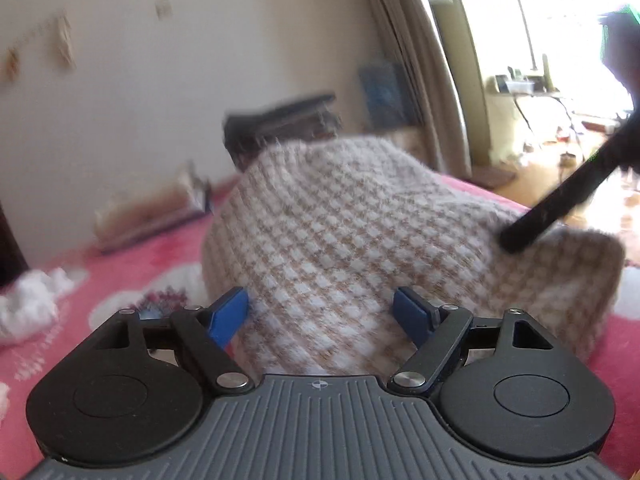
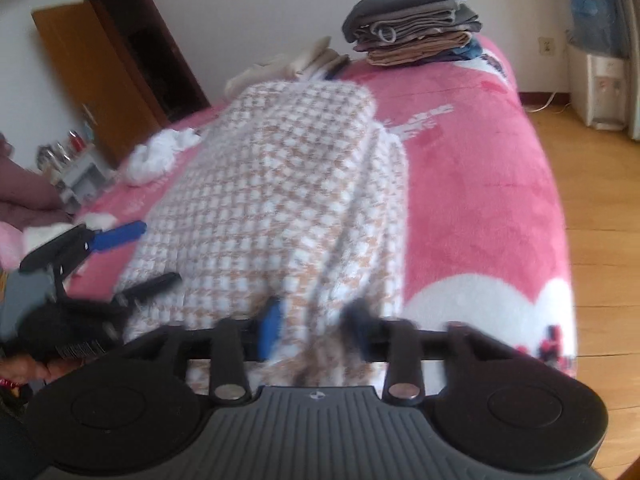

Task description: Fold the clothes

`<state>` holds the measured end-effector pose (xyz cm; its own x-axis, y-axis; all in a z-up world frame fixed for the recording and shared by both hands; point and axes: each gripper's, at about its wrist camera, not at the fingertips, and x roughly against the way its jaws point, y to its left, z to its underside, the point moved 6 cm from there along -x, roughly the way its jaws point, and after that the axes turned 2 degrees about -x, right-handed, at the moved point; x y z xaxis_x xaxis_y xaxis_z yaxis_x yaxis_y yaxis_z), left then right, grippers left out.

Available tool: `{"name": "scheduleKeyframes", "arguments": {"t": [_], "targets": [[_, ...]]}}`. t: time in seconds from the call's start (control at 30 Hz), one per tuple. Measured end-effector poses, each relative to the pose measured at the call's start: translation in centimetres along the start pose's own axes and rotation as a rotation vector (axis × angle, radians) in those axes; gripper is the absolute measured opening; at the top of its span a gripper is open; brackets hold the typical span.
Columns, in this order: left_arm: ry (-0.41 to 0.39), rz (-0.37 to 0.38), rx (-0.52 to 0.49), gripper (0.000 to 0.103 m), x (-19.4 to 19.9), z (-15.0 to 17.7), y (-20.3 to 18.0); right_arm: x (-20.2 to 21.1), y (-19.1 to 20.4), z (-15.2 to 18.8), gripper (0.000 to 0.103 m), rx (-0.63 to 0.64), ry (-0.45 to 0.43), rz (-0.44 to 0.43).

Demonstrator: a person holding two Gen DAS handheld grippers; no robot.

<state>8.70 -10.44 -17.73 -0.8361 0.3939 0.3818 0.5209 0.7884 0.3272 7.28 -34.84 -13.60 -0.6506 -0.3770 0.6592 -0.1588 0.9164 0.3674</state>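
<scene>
A fuzzy beige-and-white houndstooth sweater [image 2: 280, 184] lies bunched on the pink bed blanket [image 2: 480, 184]. Its near edge is drawn up between the blurred blue pads of my right gripper [image 2: 316, 328], which is shut on that fold. In the left wrist view the sweater [image 1: 340, 232] rises like a tent, and one black finger of the right gripper [image 1: 560, 200] meets its raised right corner. My left gripper [image 1: 320, 312] is open, its blue pads spread on either side of the sweater's near hem. From the right wrist view the left gripper [image 2: 116, 252] sits open at the sweater's left edge.
A stack of folded clothes [image 2: 416, 28] stands at the far end of the bed by the wall. Crumpled white cloth [image 2: 160, 152] lies left of the sweater. A wooden door [image 2: 100, 72] is at far left, and wood floor [image 2: 600, 200] runs along the bed's right side.
</scene>
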Motion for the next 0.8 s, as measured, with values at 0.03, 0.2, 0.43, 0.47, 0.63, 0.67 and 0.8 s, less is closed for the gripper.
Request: {"name": "scheduleKeyframes", "arguments": {"t": [0.03,0.2,0.43,0.47,0.63,0.67,0.8], "targets": [[-0.003,-0.009,0.002,0.08,0.0,0.0,-0.2,0.5,0.1,-0.2,0.05,0.013,0.008,0.018],[-0.008,-0.03,0.003,0.08,0.1,-0.1,-0.6,2.0,2.8,-4.1,0.051,0.156,-0.091,0.117],[-0.021,-0.067,-0.062,0.076,0.1,0.2,-1.7,-0.5,5.3,-8.1,0.006,0.333,-0.156,0.234],[-0.023,-0.072,-0.066,0.075,0.0,0.2,-1.8,-2.4,4.8,-7.9,0.005,0.341,-0.121,0.254],[-0.044,-0.069,-0.114,0.075,-0.1,0.2,-2.9,-8.9,0.6,-6.0,0.0,0.283,0.037,0.294],[-0.045,-0.071,-0.111,0.075,0.0,0.2,-2.9,-8.4,0.6,-6.7,0.0,0.261,0.045,0.299],[-0.044,-0.069,-0.105,0.075,0.0,0.2,-2.7,-5.0,3.3,-10.8,0.0,0.256,-0.072,0.251]]}}
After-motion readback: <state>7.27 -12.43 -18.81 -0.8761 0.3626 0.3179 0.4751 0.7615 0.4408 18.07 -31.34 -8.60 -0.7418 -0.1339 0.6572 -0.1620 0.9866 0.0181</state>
